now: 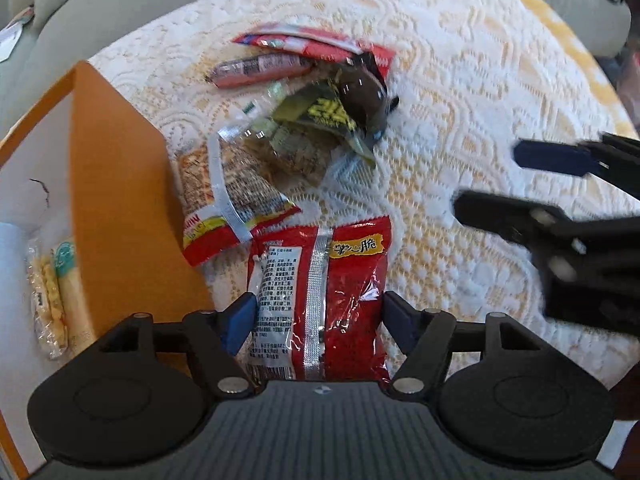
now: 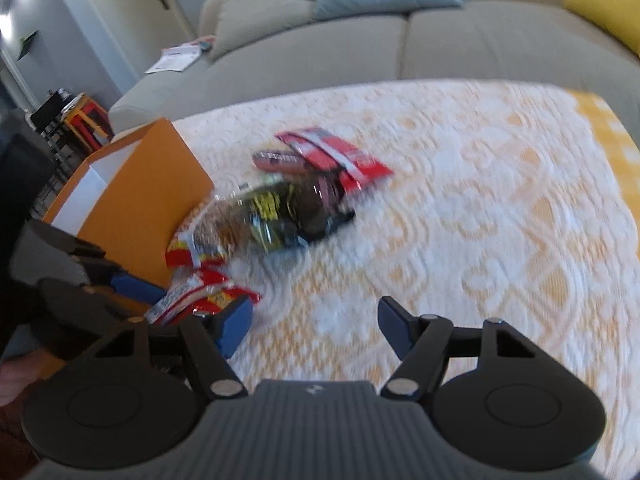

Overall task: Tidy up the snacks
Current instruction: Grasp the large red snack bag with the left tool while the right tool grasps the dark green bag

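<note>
Left hand-held gripper [image 1: 318, 320] poised steeply over red snack bag [image 1: 320, 300], jaws wide, pads not pressing it.
Bag lies flat on the counter [image 1: 460, 80], long axis along the fingers, just beside the orange box [image 1: 120, 200]. Right hand-held gripper [image 2: 316, 328] angled down, wide open, empty. Other snack packets [image 1: 304, 120] piled beyond.

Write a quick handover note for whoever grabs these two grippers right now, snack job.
Left gripper: open, straddling the red foil snack packet, pads not pressing.
Right gripper: open, empty, over the white lace tablecloth.
Done: a few pale wrapped snacks lie in the orange cardboard box.
Left: red packet, clear-and-red packet, dark packet with yellow print, pink sausage stick, flat red-and-white packet, all beside the box.
</note>
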Demonstrator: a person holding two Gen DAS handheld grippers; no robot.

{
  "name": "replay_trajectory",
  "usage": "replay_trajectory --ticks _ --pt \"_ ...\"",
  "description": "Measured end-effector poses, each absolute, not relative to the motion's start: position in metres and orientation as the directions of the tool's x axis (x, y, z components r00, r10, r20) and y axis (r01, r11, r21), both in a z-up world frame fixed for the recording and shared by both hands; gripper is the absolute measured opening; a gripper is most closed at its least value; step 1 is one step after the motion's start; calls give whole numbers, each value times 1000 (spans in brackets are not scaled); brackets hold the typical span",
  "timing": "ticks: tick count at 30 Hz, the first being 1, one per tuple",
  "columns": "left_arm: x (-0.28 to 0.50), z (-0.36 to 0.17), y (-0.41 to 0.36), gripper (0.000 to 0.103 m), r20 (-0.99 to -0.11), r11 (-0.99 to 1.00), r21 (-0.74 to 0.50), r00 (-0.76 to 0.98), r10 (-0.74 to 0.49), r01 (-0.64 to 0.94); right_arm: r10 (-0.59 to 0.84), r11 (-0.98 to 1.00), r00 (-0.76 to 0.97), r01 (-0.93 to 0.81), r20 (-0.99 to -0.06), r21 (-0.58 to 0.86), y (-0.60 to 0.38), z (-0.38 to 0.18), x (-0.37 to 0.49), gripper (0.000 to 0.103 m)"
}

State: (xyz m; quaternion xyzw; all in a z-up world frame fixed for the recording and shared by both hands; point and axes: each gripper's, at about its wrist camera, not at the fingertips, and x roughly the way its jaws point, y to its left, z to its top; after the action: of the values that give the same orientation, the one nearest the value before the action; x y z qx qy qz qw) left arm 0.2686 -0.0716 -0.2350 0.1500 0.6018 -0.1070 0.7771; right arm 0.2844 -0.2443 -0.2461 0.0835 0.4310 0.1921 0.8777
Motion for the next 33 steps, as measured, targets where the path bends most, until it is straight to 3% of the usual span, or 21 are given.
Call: replay_trajectory --ticks 5,7,23,29,30,33 --pt "271 -219 -71 76 -960 948 77 279 -13 308 458 889 567 -273 -685 369 -243 -246 315 69" --pt "273 -213 -72 76 -954 952 84 299 -9 294 476 879 560 -282 -678 384 -239 -248 327 75" --pt "284 -211 -68 76 -958 966 34 283 -41 256 509 859 477 -344 -717 380 -205 -286 388 84" --pt "283 -212 -65 76 -959 969 9 275 -61 245 529 848 479 -317 -700 424 -208 -294 389 70" --pt "282 -212 -65 76 -959 970 5 275 -64 244 529 849 484 -315 -697 425 -210 -293 388 64" --pt "281 -212 -63 76 -960 971 -6 271 -72 239 505 863 490 -310 -711 399 -212 -287 385 15"
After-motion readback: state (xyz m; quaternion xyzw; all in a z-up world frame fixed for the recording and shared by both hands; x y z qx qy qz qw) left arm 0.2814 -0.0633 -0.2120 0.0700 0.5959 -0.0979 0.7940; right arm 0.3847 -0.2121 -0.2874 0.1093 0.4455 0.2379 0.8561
